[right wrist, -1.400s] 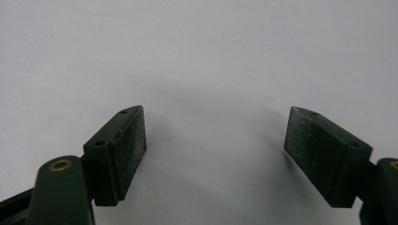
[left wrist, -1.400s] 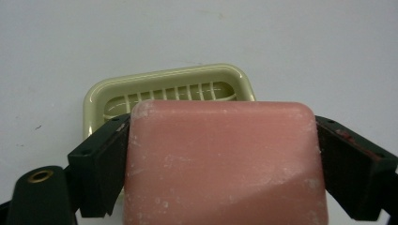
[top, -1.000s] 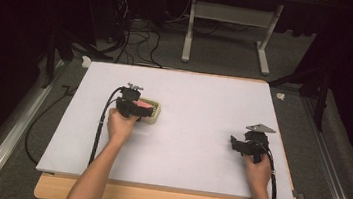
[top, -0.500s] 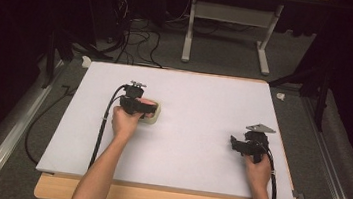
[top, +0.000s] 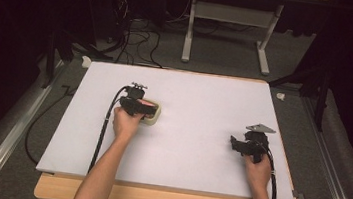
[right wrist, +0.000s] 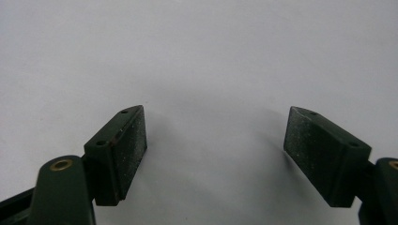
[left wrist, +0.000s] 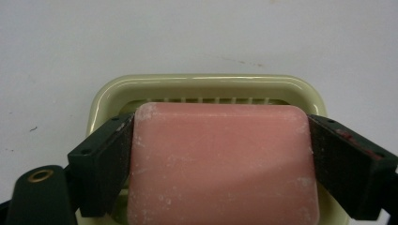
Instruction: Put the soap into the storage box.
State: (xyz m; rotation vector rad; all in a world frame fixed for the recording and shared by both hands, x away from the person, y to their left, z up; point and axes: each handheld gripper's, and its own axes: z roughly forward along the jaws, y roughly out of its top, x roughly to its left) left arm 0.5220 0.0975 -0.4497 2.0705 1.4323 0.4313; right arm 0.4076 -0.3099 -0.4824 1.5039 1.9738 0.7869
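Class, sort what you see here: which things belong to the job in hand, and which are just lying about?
In the job:
left gripper, jaws shut on the pink soap bar
pale green soap dish

Lying about:
right gripper, open on the white table
floor cables

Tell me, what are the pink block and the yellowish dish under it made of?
The pink rectangular block looks like a bar of soap: matte, waxy, with whitish powdery scuffs. The pale yellow-green dish with ribs looks like glossy moulded plastic, judging by its shiny rim, though glazed ceramic is possible.

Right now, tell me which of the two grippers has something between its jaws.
The left gripper: its jaws press both sides of the pink soap bar over the green dish. The right gripper gapes over bare table.
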